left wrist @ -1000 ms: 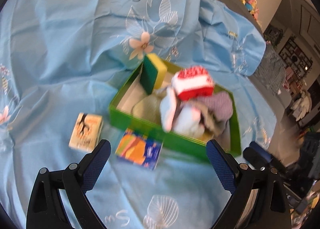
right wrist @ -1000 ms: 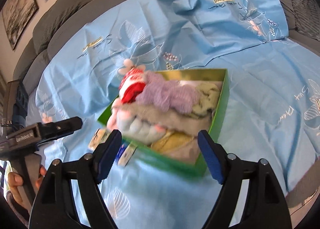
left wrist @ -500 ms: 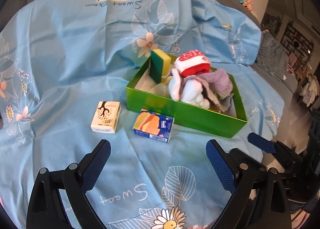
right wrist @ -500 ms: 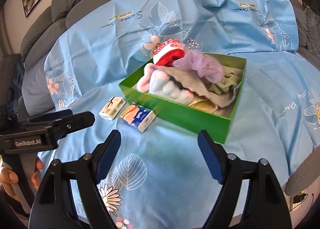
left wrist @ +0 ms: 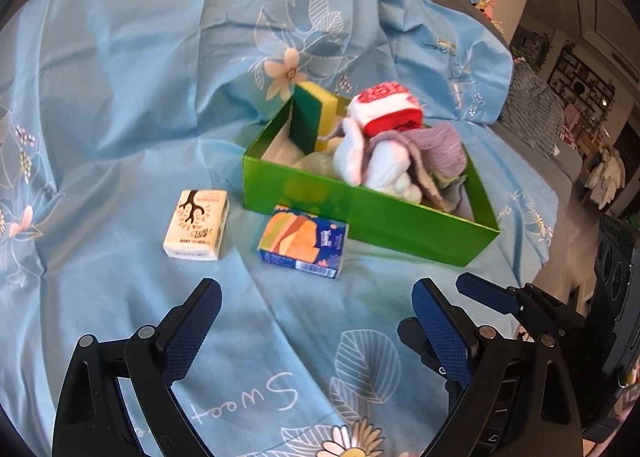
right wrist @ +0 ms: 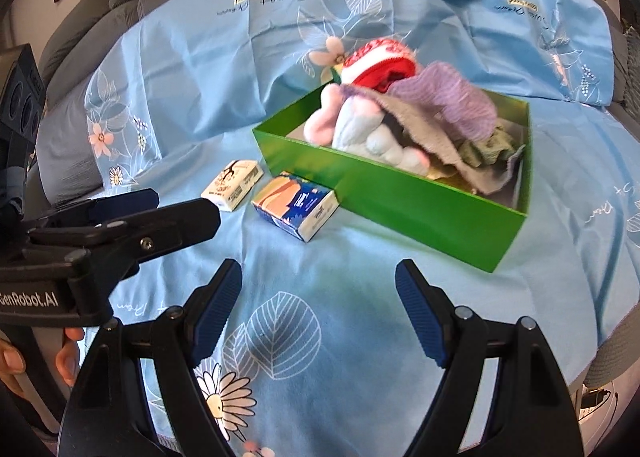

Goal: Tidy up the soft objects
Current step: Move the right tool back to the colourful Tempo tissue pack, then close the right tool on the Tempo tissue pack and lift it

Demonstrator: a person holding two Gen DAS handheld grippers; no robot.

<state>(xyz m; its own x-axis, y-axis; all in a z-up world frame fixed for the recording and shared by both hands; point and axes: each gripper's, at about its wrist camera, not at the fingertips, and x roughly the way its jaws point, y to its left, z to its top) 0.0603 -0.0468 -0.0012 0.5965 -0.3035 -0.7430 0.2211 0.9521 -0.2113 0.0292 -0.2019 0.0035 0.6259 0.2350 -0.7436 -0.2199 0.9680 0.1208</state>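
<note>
- Mostly done, by appearance: shallow glossy green cardboard box (left wrist: 372,213) on the blue floral sheet (left wrist: 120,97) heaped with knitted and fleecy soft items (right wrist: 404,117), plus a yellow-green sponge (left wrist: 314,115) standing on edge.
- Left outside, just beside the box's near wall: cream tissue packet (left wrist: 197,231) and blue-orange tissue packet (left wrist: 303,242), both crinkly, pillow-edged.
- Left gripper (left wrist: 316,325) and right gripper (right wrist: 319,297): spread wide, holding nothing.
</note>
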